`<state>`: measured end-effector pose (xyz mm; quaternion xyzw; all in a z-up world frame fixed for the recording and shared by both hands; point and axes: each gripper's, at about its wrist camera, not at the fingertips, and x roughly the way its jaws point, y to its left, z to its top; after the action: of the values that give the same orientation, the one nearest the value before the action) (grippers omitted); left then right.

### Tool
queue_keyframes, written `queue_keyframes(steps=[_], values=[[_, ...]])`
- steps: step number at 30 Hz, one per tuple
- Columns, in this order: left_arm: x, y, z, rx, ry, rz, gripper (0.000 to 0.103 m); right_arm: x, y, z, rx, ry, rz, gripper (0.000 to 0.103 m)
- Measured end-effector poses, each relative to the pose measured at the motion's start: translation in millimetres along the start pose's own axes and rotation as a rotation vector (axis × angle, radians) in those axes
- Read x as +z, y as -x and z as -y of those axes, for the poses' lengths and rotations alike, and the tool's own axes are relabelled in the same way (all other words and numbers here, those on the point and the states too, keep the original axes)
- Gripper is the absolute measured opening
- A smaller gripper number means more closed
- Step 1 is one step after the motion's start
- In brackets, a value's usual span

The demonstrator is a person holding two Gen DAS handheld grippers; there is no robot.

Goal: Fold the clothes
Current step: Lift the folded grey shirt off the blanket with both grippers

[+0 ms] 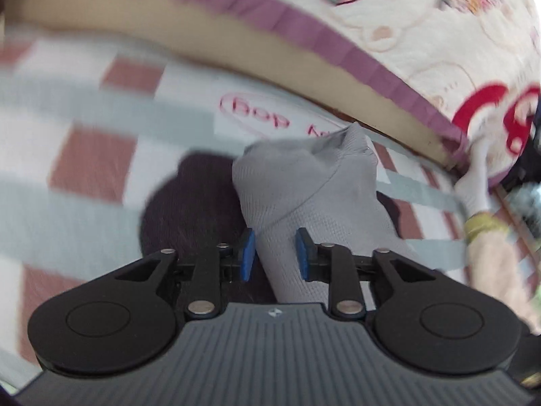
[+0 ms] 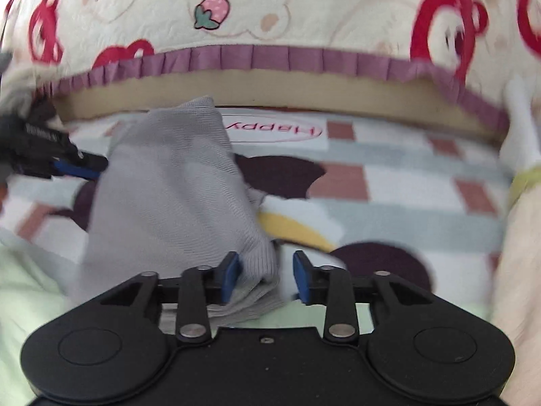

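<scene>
A grey sock (image 1: 304,189) lies crumpled on the checked sheet (image 1: 84,159) (its pattern blurred), beside a cream blanket (image 2: 304,6). The left gripper (image 1: 275,253) has its fingers apart around the sock without pressing. The right gripper (image 2: 267,277) stands parted too, the sock's cuff against one pad.

One grey sock (image 1: 304,199) lies on one checked sheet (image 1: 88,165) with dark round patches. Two grippers show: the left gripper (image 1: 275,253) and the right gripper (image 2: 265,277), each with two blue pads. One cream quilt (image 2: 304,10) with a purple frill lies behind, printed with strawberries and red bears. One oval printed label (image 2: 274,130) is on the sheet. One yellow band (image 1: 481,225) shows at the edge.
</scene>
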<state>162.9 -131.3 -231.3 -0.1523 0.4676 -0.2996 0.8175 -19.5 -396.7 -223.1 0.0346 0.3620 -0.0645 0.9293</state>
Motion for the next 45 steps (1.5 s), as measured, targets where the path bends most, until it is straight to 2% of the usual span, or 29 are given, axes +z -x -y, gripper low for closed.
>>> queue_keyframes(steps=[1, 5, 8, 10, 12, 14, 17, 19, 20, 21, 22, 25, 27, 30, 31, 33, 35, 36, 39, 41, 42, 45], values=[[1, -3, -4, -0.022, 0.027, -0.009, 0.049, 2, 0, 7, 0.010, -0.032, -0.011, 0.041], [2, -20, -14, -0.064, 0.042, -0.016, 0.055, 2, 1, 36, 0.085, -0.261, -0.037, 0.043], [2, -38, -22, -0.115, 0.094, -0.011, 0.062, -3, -2, 51, 0.167, -0.420, -0.061, 0.047], [6, -46, -26, -0.150, 0.146, -0.001, 0.068, -10, -7, 58, 0.245, -0.540, -0.072, 0.063], [10, -51, -26, -0.172, 0.177, 0.012, 0.071, -16, -12, 65, 0.315, -0.652, -0.084, 0.065], [14, -55, -23, -0.174, 0.171, 0.015, 0.074, -22, -19, 63, 0.302, -0.683, -0.103, 0.067], [18, -62, -20, -0.188, 0.162, 0.045, 0.082, -28, -29, 51, 0.290, -0.659, -0.097, 0.068], [22, -68, -16, -0.176, 0.139, 0.040, 0.087, -30, -33, 42, 0.294, -0.611, -0.048, 0.067], [25, -70, -12, -0.162, 0.119, 0.028, 0.087, -30, -36, 37, 0.306, -0.574, -0.039, 0.062], [28, -73, -9, -0.148, 0.098, 0.015, 0.071, -29, -39, 31, 0.316, -0.536, -0.029, 0.041], [30, -73, -5, -0.132, 0.075, 0.008, 0.046, -26, -38, 27, 0.310, -0.492, -0.015, 0.026], [36, -53, 16, -0.088, 0.007, 0.027, 0.036, -10, -31, 16, 0.293, -0.361, 0.032, 0.023], [36, -34, 18, -0.084, 0.048, 0.064, 0.036, 9, -23, 12, 0.276, -0.277, 0.075, 0.022], [31, 6, 19, -0.024, 0.050, 0.161, 0.035, 46, -16, 11, 0.275, -0.211, 0.141, 0.020], [27, 19, 16, -0.013, 0.085, 0.185, 0.035, 57, -23, 13, 0.298, -0.203, 0.127, 0.020], [16, 39, 6, 0.027, 0.183, 0.215, 0.035, 78, -38, 15, 0.334, -0.185, 0.098, 0.021], [2, 44, -4, 0.091, 0.233, 0.220, 0.035, 85, -55, 7, 0.249, -0.150, 0.039, 0.030], [-5, 41, -11, 0.124, 0.256, 0.203, 0.035, 86, -58, 1, 0.184, -0.135, 0.014, 0.031], [-13, 33, -31, 0.182, 0.318, 0.165, 0.035, 76, -42, -19, 0.171, -0.174, 0.021, 0.031], [-11, 34, -38, 0.161, 0.354, 0.156, 0.035, 64, -20, -42, 0.272, -0.171, 0.043, 0.042], [-9, 34, -38, 0.160, 0.354, 0.152, 0.035, 54, -15, -52, 0.332, -0.209, 0.011, 0.054], [-10, 34, -37, 0.169, 0.347, 0.142, 0.035, 24, 0, -81, 0.512, -0.322, -0.087, 0.058]])
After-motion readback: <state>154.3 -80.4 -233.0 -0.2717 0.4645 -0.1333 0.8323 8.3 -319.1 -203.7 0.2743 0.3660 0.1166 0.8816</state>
